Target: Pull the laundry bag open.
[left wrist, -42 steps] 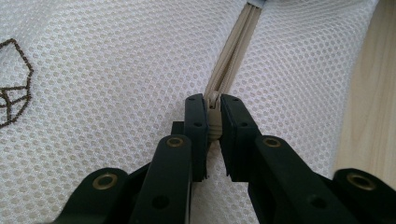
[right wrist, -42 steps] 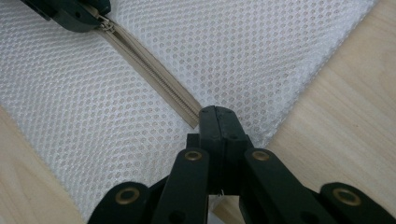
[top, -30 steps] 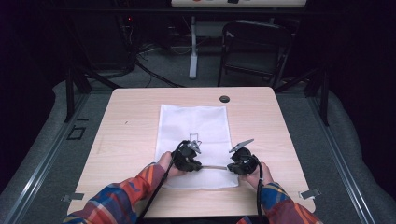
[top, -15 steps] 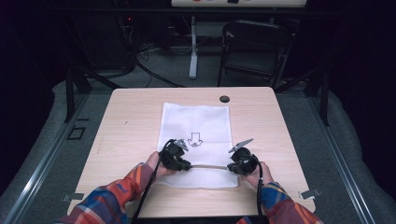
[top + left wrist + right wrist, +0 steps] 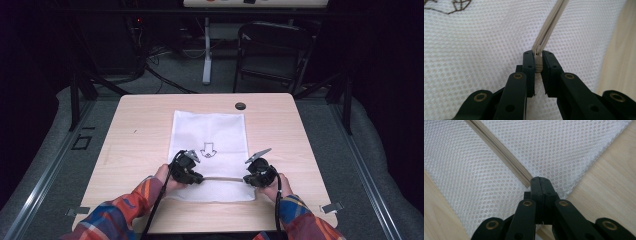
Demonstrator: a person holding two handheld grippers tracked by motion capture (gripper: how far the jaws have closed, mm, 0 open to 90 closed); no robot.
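Gripping the zipper pull (image 5: pixel 538 65) of a white mesh bag (image 5: pixel 210 132) lying flat on the table (image 5: pixel 135 125), the left gripper (image 5: pixel 192 176) was clamped; the right gripper (image 5: pixel 541 182) pinched the bag's edge shut. A skewed tug could likely jam the zipper (image 5: pixel 222 178).

We see bare table (image 5: pixel 140 130) wide on both sides of the mesh bag (image 5: pixel 210 130); the taut zipper (image 5: pixel 222 178) bars passage between the left gripper (image 5: pixel 192 176) and right gripper (image 5: pixel 252 177).
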